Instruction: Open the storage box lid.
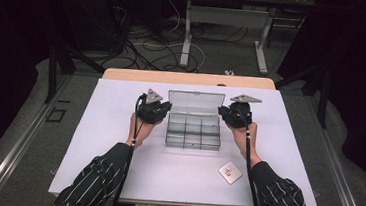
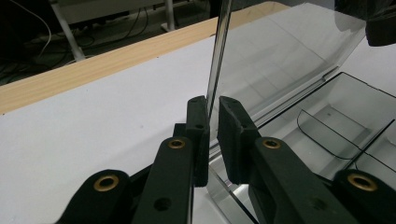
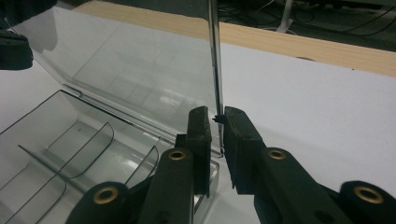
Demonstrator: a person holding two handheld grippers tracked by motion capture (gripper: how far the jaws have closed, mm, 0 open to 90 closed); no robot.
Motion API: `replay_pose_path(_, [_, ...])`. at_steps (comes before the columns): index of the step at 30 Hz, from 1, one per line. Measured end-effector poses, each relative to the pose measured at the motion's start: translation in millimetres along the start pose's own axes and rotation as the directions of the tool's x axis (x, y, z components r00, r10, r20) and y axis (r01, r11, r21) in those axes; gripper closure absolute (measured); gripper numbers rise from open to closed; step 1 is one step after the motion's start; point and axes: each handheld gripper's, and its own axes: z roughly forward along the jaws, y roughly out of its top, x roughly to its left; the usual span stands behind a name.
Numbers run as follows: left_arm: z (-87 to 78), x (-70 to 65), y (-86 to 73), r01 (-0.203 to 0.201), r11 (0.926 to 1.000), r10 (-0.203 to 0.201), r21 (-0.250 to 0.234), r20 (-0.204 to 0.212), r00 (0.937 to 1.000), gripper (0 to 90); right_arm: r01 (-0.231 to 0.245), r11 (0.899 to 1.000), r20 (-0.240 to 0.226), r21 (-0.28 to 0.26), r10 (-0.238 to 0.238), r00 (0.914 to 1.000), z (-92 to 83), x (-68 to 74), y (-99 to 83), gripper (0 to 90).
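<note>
High view: a clear plastic box (image 1: 193, 129) with divided compartments sits near the middle of the white counter (image 1: 118, 127), its hinged lid (image 1: 196, 103) raised behind the tray part and leaning away from the person. The left hand-held gripper (image 1: 156, 111) stands at the lid's left edge and the right hand-held gripper (image 1: 233, 115) at its right edge, each held by a hand whose striped sleeve enters from below. A small square card (image 1: 230, 172) lies on the counter in front of the box, near the right forearm. Left gripper view: the two black jaws are drawn together on the thin side edge of the lid (image 2: 280, 60) (the edge runs up between the pads). Right gripper view: the jaws likewise pinch the opposite side edge of the lid (image 3: 140, 70), with the curved dividers of the box (image 3: 70, 144) visible beside them.
</note>
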Motion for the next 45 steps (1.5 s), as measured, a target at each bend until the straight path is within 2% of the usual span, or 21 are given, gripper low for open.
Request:
replay_pose_path(13, [7.0, 3.6, -1.9, 0.006, 0.9998, -0.006, 0.02, 0.016, 0.9999, 81.8, 0.009, 0.999, 0.01, 0.038, -0.01, 0.9999, 8.3, -1.1, -3.5, 81.3])
replay_pose_path(17, [11.0, 4.6, -4.3, 0.007, 0.999, -0.008, 0.043, 0.02, 0.9998, 81.2, 0.009, 0.999, 0.013, 0.047, -0.009, 0.9999, 11.2, -1.3, -4.8, 81.3])
replay_pose_path(45, [16.5, 3.4, -6.2, -0.01, 0.9973, 0.01, 0.072, -0.003, 0.9999, 80.5, 0.022, 0.997, 0.021, 0.071, -0.023, 0.9995, 18.2, -2.4, -7.4, 81.5])
